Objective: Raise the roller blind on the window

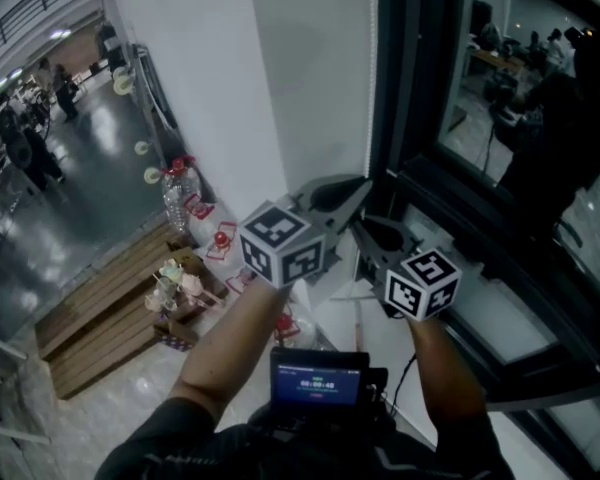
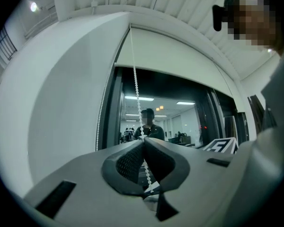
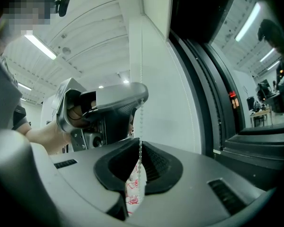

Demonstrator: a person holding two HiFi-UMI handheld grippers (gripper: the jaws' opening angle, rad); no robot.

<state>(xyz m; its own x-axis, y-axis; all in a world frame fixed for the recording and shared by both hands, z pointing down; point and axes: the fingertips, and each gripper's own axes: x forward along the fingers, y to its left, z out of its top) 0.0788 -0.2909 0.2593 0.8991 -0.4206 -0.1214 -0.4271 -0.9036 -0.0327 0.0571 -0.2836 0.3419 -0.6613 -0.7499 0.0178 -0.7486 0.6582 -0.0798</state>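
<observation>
Beads of the white bead chain (image 2: 136,89) are pinched by both grippers. In the left gripper view, the left gripper (image 2: 143,142) is seen with its jaws pressed together on the chain. The chain passes between the dark pads and runs straight up, its long axis vertical, to the upper left corner of the roller blind (image 2: 180,56). The blind is stretched across the top of the window (image 2: 170,112), its long axis level. Its lower edge is seen high up, so that only the uppermost part of the dark glass is covered. A second strand (image 2: 101,117) is seen hanging beside the window frame, left of the gripped one and apart from it. In the right gripper view, the right gripper (image 3: 139,144) is likewise closed on the same chain (image 3: 141,56), just below the left gripper (image 3: 128,98), whose tip is clamped on the strand above. In the head view, both are held out close together at the edge of the white wall (image 1: 200,88). The left gripper (image 1: 363,184) is the higher, the right gripper (image 1: 361,227) just under it, beside the black window frame (image 1: 400,118).
</observation>
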